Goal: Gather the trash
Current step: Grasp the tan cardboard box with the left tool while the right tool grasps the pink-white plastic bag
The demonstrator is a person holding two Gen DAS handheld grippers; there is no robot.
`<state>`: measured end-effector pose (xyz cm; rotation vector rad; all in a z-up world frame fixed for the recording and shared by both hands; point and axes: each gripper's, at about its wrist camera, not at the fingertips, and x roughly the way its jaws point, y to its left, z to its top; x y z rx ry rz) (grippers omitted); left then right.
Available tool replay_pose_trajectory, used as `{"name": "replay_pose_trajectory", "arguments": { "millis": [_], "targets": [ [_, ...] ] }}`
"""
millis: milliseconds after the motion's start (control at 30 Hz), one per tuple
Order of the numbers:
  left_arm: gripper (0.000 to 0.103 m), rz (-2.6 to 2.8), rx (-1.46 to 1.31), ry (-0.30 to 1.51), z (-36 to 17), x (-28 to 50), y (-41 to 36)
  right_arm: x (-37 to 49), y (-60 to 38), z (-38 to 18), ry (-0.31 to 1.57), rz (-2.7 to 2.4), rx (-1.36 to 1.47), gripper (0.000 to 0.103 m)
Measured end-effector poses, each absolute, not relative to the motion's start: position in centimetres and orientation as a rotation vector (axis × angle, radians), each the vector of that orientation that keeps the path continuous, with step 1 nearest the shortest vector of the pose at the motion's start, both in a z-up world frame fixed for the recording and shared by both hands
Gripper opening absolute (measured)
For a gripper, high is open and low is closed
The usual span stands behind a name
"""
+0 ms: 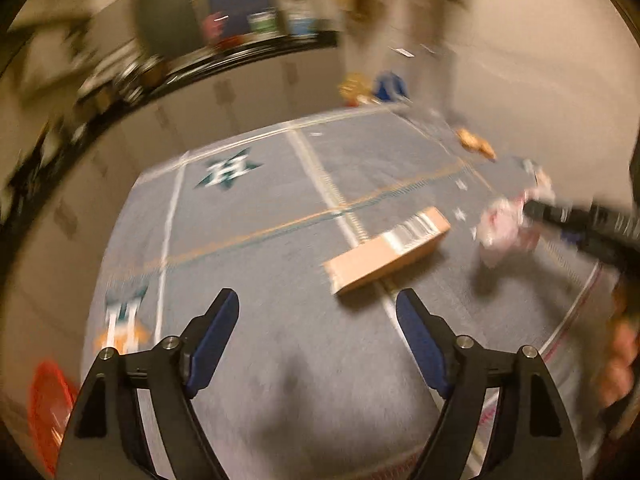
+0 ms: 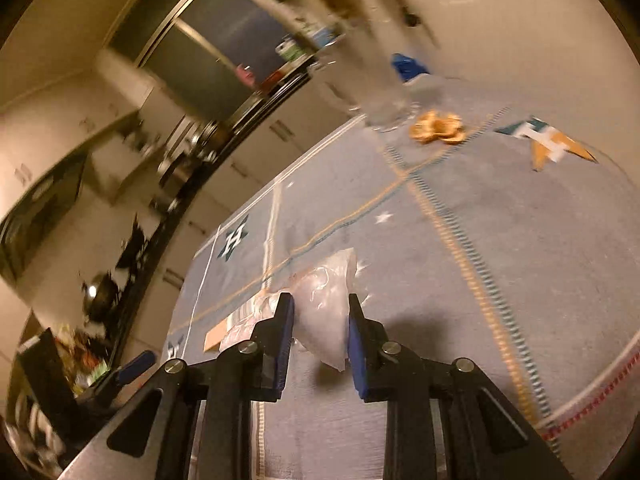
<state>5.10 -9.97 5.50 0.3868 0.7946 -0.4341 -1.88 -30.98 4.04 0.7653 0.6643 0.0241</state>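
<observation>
My left gripper [image 1: 316, 300] hangs open over a grey-blue rug [image 1: 248, 280] with nothing between its blue pads. A flat cardboard box [image 1: 388, 250] with a barcode label lies just ahead of it, to the right. My right gripper [image 2: 320, 304] is shut on a crumpled clear plastic wrapper [image 2: 328, 300], lifted off the rug. The left wrist view shows that wrapper [image 1: 504, 228] at the tip of the right gripper [image 1: 536, 210]. In the right wrist view the box [image 2: 214, 338] sits partly hidden behind the left finger. Both views are blurred.
A crumpled tan scrap [image 2: 438, 126] and a clear plastic piece [image 2: 392, 108] lie at the rug's far end, with a blue object [image 2: 408, 66] beyond. White cabinets under a cluttered dark counter [image 1: 248, 50] line the left. A red item [image 1: 48, 400] sits off the rug.
</observation>
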Motion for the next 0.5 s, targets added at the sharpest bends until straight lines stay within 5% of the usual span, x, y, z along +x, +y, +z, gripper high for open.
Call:
{"name": "replay_pose_trajectory", "arguments": {
  "millis": [400, 500],
  "targets": [
    [0.077, -0.506, 0.718, 0.865, 1.4, 10.1, -15.8, -2.8, -32.4, 4.1, 0.646, 0.032, 0.825, 0.027],
    [0.031, -0.513, 0.646, 0.882, 0.8, 9.9, -15.6, -2.9, -32.4, 4.1, 0.645, 0.036, 0.816, 0.027]
  ]
}}
